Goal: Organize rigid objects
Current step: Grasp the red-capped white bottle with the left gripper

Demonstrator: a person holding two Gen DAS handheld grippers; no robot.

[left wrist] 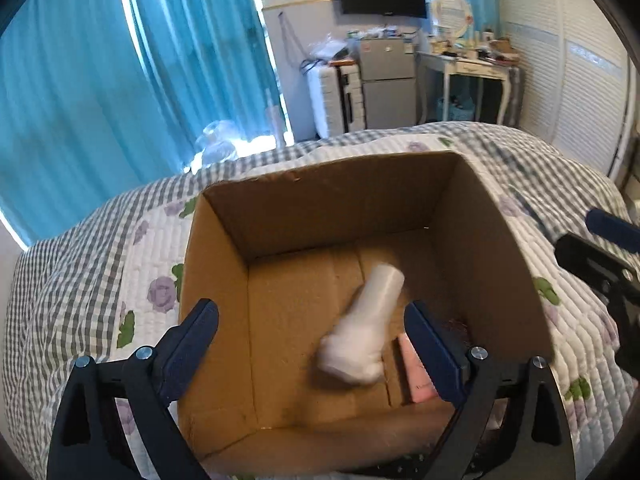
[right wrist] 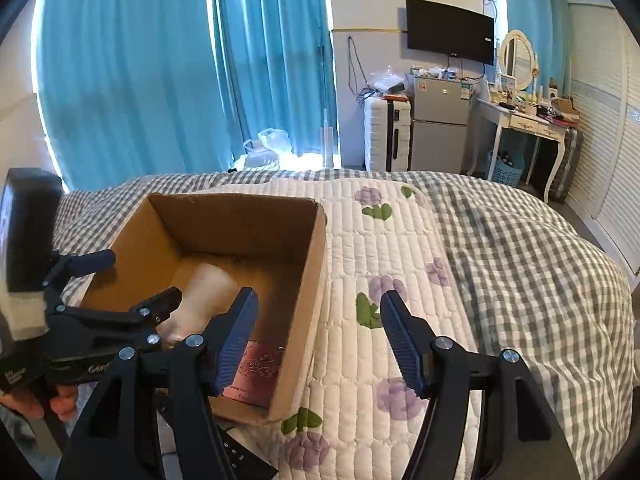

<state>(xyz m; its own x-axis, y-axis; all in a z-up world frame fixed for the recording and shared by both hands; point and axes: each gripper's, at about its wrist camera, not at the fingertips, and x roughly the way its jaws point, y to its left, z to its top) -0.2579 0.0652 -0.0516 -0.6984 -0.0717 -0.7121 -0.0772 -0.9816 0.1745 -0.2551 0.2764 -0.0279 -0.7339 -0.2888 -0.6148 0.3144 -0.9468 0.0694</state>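
White bottle (left wrist: 362, 330), blurred, in cardboard box (left wrist: 320, 196)

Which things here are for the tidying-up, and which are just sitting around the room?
Part of the tidying:
- cardboard box
- white bottle inside it
- pink box inside it
- left gripper, open
- right gripper, open

Just sitting around:
- quilt
- curtains
- TV
- fridge
- suitcase

A bed (right wrist: 500, 260) with a quilted floral and gingham cover fills the lower frame. An open cardboard box (right wrist: 308, 280) rests directly on it, lower left.
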